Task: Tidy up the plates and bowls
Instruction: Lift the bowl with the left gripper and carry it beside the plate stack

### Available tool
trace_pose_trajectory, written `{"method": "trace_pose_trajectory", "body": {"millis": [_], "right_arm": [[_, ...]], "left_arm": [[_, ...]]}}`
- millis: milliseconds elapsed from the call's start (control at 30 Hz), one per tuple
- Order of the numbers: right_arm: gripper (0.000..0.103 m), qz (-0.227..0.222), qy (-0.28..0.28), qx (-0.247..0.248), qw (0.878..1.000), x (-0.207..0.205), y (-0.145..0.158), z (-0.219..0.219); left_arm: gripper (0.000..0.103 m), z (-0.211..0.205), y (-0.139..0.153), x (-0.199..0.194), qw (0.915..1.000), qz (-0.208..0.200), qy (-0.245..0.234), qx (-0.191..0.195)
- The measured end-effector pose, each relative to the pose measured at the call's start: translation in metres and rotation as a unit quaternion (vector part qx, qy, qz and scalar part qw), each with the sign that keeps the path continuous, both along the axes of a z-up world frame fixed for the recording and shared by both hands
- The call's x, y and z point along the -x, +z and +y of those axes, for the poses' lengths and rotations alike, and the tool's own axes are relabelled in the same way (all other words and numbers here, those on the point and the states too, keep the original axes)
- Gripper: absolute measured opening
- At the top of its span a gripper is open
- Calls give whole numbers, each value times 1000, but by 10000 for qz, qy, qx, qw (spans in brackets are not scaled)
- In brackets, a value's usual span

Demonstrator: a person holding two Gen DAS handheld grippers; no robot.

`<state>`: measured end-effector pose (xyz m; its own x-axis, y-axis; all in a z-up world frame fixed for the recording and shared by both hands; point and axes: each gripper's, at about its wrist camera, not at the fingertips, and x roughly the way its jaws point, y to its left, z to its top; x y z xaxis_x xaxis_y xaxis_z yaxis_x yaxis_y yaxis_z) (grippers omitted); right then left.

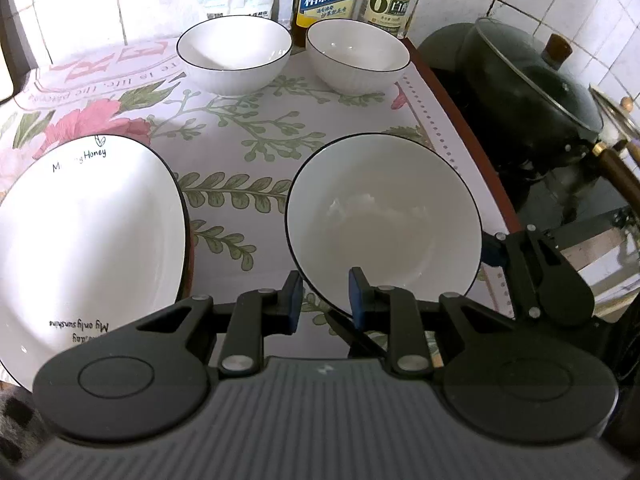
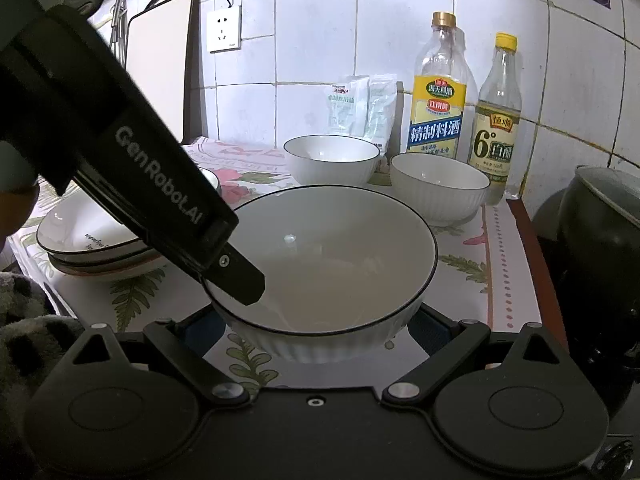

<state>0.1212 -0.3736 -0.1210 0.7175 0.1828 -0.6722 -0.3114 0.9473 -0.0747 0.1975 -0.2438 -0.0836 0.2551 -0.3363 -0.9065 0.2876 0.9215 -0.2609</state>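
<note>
So far the plates [image 2: 96, 240] sit stacked at the left of the counter. My left gripper [image 1: 324, 300] straddles the near bowl's [image 2: 332, 264] rim, not yet pinching; my right gripper [image 2: 316, 322] is spread around its base. Two bowls [image 1: 234, 54] by the bottles remain unstacked.

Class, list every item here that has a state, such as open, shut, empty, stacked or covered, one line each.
Left gripper: open, fingers astride the near bowl's rim.
Right gripper: open, fingers on either side of the near bowl.
Near bowl: upright, empty.
Two far bowls: upright, empty, apart.
Plates: stacked.
Wok: covered by glass lid.
Cooking wine bottle: capped.
Vinegar bottle: capped.
</note>
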Motion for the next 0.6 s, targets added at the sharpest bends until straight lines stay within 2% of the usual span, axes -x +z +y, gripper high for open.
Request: {"method": "trace_pose_trajectory", "body": {"millis": [333, 600], "right_arm": [[99, 196, 129, -9, 9997, -7, -11, 4], [99, 281, 66, -113, 9995, -12, -13, 2]], "left_arm": [[23, 2, -12, -3, 9998, 136, 92, -117], [23, 5, -15, -8, 9992, 239, 331, -26]]}}
